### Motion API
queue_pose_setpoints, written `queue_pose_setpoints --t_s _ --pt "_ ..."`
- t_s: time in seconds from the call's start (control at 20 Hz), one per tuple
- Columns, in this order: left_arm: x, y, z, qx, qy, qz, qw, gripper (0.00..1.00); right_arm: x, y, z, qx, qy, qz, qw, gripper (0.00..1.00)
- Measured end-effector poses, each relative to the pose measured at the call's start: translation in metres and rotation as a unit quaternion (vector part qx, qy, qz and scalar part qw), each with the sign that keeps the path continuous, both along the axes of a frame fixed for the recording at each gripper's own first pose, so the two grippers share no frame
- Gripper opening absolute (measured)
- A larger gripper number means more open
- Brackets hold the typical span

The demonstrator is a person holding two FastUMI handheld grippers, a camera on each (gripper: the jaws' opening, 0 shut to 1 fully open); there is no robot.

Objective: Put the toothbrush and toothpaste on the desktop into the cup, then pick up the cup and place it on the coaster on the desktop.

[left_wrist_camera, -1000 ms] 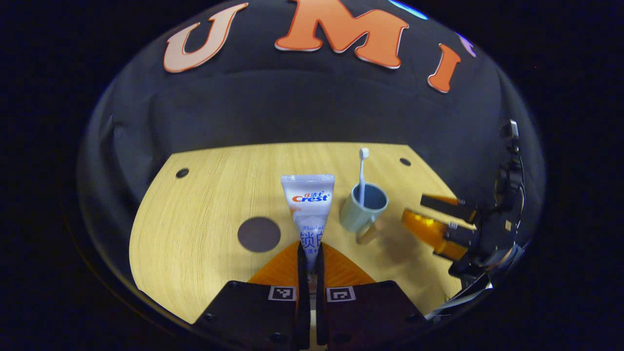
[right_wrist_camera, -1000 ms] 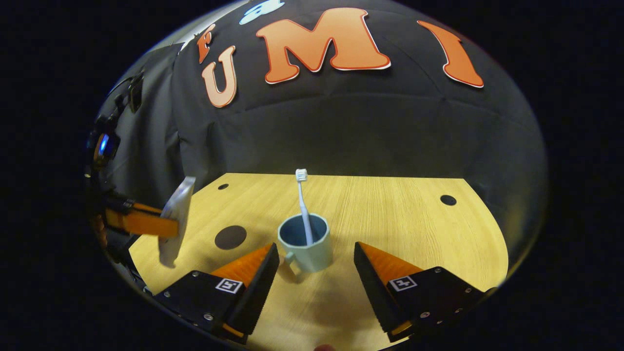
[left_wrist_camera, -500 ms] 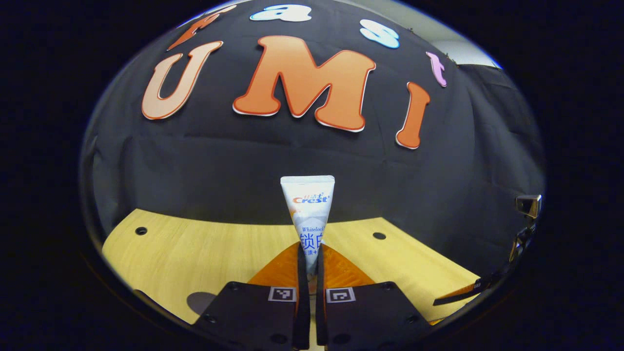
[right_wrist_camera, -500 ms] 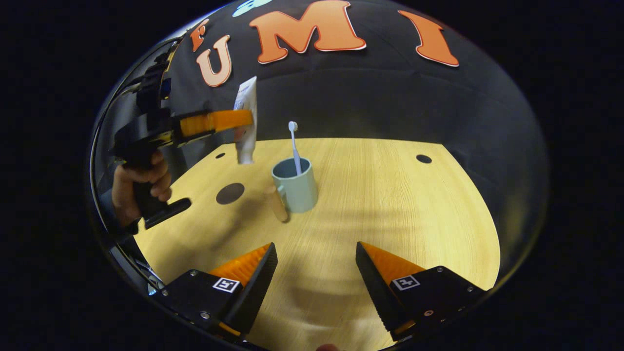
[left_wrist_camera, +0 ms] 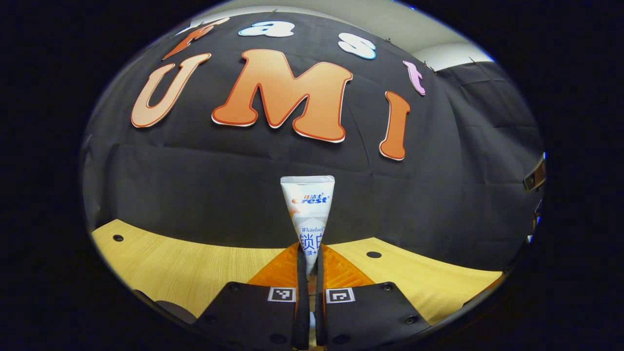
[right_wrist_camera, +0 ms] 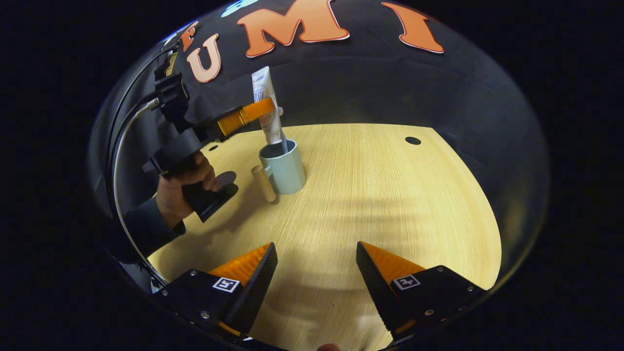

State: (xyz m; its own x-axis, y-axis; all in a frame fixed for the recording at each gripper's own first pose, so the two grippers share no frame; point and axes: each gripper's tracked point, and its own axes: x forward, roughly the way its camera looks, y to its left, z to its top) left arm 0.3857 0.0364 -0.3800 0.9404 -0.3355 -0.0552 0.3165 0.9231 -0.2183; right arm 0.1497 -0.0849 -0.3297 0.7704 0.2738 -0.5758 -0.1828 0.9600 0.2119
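Note:
My left gripper point(left_wrist_camera: 308, 257) is shut on a white toothpaste tube point(left_wrist_camera: 308, 204), which stands upright between its fingers. In the right gripper view the left gripper point(right_wrist_camera: 267, 106) holds that tube point(right_wrist_camera: 262, 83) upright over the pale blue cup point(right_wrist_camera: 283, 168), and the tube's lower end is at the cup's rim. A short piece of the toothbrush point(right_wrist_camera: 284, 144) shows in the cup behind the tube. The cup has a wooden handle point(right_wrist_camera: 263, 183) on its left. My right gripper point(right_wrist_camera: 316, 246) is open, low over the table, well short of the cup.
A dark round coaster point(right_wrist_camera: 226, 178) lies left of the cup, partly covered by the hand point(right_wrist_camera: 183, 181) that holds the left gripper. The wooden table point(right_wrist_camera: 390, 195) has small dark holes point(right_wrist_camera: 412, 140) near its far edge. The black cloth wall stands behind.
The left gripper has lifted the toothpaste and carried it over the cup, turning its view up to the wall. The right gripper has drawn back from the cup, still open.

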Motion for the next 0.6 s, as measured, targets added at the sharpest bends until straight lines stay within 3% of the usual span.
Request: queue_pose_setpoints --t_s 0.45,0.5,0.55,0.6 --pt "-0.023 0.001 -0.042 0.052 0.034 -0.012 0.998 0.28 0.011 -0.003 -0.003 0.005 -0.007 -0.010 1.000 0.99" --pt "-0.024 0.003 -0.040 0.053 0.032 -0.010 0.998 0.32 0.014 -0.003 -0.002 0.003 -0.010 -0.011 1.000 0.99" --pt "-0.026 0.006 -0.037 0.056 0.027 -0.006 0.998 0.46 0.015 -0.003 -0.002 0.003 -0.010 -0.009 1.000 0.99" --pt "-0.027 0.010 -0.032 0.060 0.022 -0.003 0.998 0.51 0.017 -0.003 -0.004 0.003 -0.010 -0.011 1.000 0.99"
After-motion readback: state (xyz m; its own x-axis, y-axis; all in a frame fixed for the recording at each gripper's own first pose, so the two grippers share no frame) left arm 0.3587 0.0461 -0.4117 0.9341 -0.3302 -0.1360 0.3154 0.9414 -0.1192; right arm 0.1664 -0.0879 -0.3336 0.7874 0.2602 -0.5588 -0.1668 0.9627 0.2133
